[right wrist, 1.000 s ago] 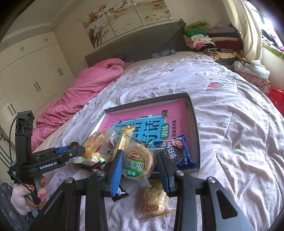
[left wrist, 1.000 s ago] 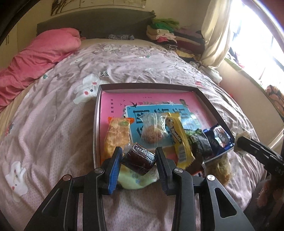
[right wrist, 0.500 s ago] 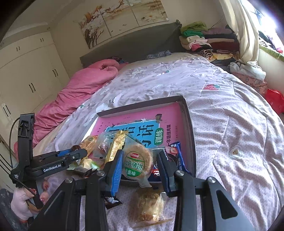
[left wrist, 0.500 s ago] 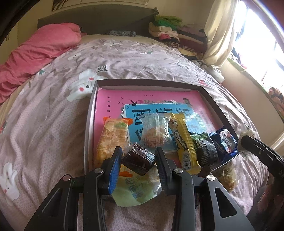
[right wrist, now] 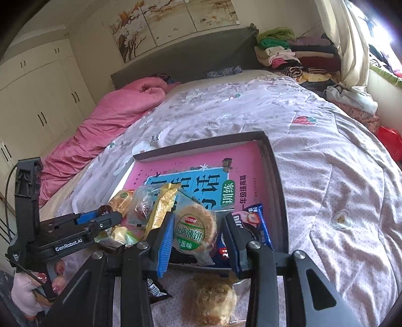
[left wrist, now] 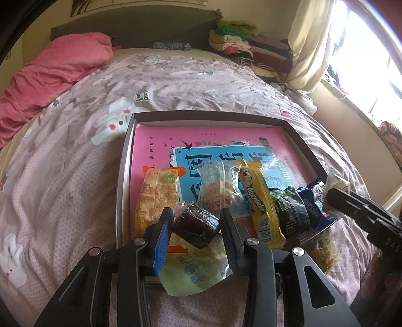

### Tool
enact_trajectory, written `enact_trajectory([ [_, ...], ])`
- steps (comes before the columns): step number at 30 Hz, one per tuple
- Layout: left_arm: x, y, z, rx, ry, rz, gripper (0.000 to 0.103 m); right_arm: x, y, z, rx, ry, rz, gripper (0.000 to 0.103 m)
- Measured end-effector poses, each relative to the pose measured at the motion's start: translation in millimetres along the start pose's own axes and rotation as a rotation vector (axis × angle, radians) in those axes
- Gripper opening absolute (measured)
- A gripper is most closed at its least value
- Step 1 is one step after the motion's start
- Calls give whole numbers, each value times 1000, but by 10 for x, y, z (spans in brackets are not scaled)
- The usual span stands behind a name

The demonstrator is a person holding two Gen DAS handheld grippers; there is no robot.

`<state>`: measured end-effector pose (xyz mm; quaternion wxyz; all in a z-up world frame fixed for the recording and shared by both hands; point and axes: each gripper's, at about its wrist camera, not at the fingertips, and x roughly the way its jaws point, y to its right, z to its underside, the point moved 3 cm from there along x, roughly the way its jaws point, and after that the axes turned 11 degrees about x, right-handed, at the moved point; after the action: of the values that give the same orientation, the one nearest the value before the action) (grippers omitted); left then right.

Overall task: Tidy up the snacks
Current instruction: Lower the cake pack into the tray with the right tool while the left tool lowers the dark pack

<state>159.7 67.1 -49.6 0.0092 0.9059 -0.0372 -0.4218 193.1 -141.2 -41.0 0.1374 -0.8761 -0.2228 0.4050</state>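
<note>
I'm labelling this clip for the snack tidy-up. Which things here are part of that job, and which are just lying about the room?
Part of the job:
- left gripper, holding the dark brown snack
- right gripper, holding the round cracker pack
- tray
- yellow candy pack
- blue cookie pack

Just lying about:
- pink blanket
- pile of clothes
- curtain

Bedroom, daylit from a bright window [left wrist: 371,73] on the right, cream curtain [left wrist: 309,42] hanging beside it. Wide bed [left wrist: 201,83] under a pale pink quilt printed with rabbits, rumpled pink duvet [right wrist: 113,120] along its left side. Dark grey headboard [right wrist: 191,55], folded clothes [right wrist: 289,52] stacked at its right end. Blossom paintings [right wrist: 176,22] above; cream wardrobe doors [right wrist: 32,100] on the left wall.
</note>
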Motion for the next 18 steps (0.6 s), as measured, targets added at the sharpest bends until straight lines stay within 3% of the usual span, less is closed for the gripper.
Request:
enact_trajectory([
  [18, 22, -7, -3, 6, -6, -6, 39, 311, -33, 46, -3, -62, 44, 39],
])
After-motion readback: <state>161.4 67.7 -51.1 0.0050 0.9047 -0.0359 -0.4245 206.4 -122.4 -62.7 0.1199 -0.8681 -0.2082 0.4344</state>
